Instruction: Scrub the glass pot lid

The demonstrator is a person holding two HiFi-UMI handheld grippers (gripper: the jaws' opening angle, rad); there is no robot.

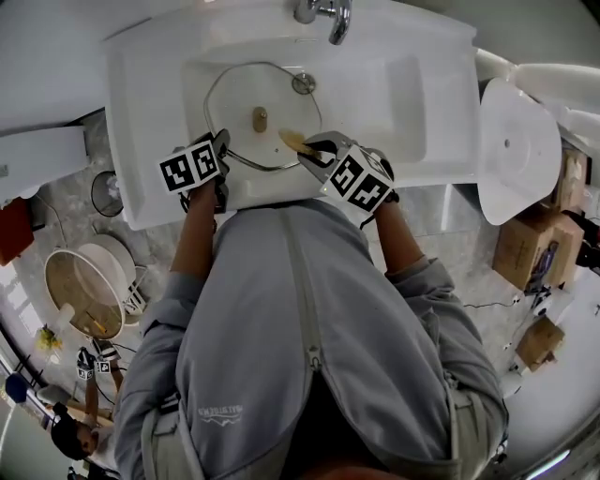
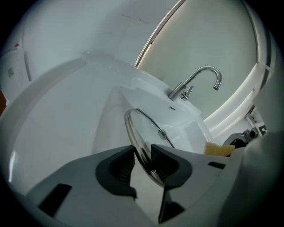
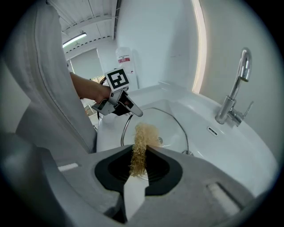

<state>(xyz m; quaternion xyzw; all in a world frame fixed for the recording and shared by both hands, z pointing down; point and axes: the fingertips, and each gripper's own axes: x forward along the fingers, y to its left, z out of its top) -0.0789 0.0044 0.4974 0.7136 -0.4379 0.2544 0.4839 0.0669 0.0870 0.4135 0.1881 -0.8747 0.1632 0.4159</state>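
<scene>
The glass pot lid (image 1: pixel 246 94) stands tilted in the white sink basin (image 1: pixel 375 84), its brass knob (image 1: pixel 260 119) facing up. My left gripper (image 1: pixel 222 157) is shut on the lid's left rim; in the left gripper view the rim (image 2: pixel 141 137) sits between the dark pads (image 2: pixel 165 163). My right gripper (image 1: pixel 317 150) is shut on a yellow fibrous scrubber (image 1: pixel 294 140), whose end rests at the lid's right side. From the right gripper view, the scrubber (image 3: pixel 142 142) sticks up out of the jaws of that gripper (image 3: pixel 140 166) toward the lid (image 3: pixel 173 126) and the left gripper (image 3: pixel 128 108).
A chrome faucet (image 1: pixel 324 15) rises at the basin's far edge, and the drain (image 1: pixel 303 83) lies behind the lid. A white round fixture (image 1: pixel 518 150) and cardboard boxes (image 1: pixel 525 248) stand to the right. A round bin (image 1: pixel 89 291) sits on the floor at left.
</scene>
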